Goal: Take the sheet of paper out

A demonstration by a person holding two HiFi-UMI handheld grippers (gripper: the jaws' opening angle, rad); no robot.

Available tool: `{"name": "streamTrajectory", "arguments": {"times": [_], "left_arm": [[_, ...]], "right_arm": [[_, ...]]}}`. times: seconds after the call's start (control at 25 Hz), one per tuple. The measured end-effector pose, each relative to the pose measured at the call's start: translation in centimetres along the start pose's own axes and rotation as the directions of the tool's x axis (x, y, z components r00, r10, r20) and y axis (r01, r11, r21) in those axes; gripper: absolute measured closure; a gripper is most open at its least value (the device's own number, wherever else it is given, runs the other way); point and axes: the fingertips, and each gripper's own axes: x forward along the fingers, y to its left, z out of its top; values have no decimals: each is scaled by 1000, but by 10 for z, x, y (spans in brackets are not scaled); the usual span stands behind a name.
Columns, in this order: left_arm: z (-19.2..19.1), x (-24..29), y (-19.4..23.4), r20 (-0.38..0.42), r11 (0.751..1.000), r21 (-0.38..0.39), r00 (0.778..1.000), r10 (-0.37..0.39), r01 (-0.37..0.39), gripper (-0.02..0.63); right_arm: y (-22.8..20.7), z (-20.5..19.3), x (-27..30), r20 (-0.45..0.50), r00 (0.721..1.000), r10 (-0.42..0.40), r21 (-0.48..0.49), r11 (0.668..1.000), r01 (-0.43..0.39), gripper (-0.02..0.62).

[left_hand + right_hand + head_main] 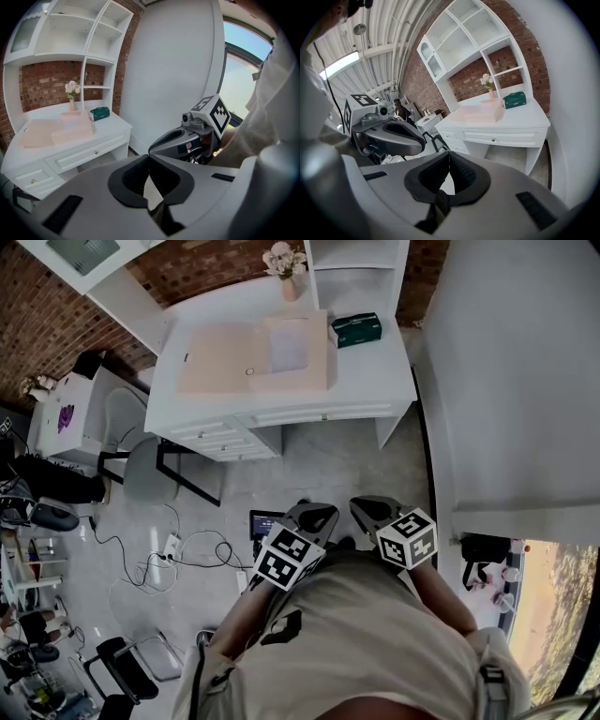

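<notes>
A peach folder [225, 360] lies open on the white desk [281, 401], with a pale sheet of paper [289, 346] on its right half. The folder [56, 131] also shows far off in the left gripper view, and the folder [480, 112] in the right gripper view. My left gripper [314, 514] and right gripper [373, 509] are held close to my body, well short of the desk, side by side. The left gripper [149, 157] is shut with nothing in it. The right gripper [449, 154] is shut too, with nothing held.
A green box [356, 329] and a vase of flowers [286, 263] stand at the desk's back. A grey chair [141, 465] sits left of the desk. Cables and a power strip [173, 547] lie on the floor. A white wall [506, 371] runs along the right.
</notes>
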Motion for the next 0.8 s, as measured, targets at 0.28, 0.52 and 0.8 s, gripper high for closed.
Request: {"name": "streamTrajectory", "arguments": {"times": [0.28,0.52,0.8], "left_arm": [[13,8,32,19,1000,3,999,-31,31,589],[14,-11,86,20,999,-42,1000,-16,17,589],[18,-36,160,69,996,-89,998,-3,9,589]], "right_arm": [[-18,17,19,-21,998,-55,24,998,55,570],[-6,41,65,-85,996,-34,-24,999,33,571],[7,78,124,-144,989,-39,-78,997,28,570]]}}
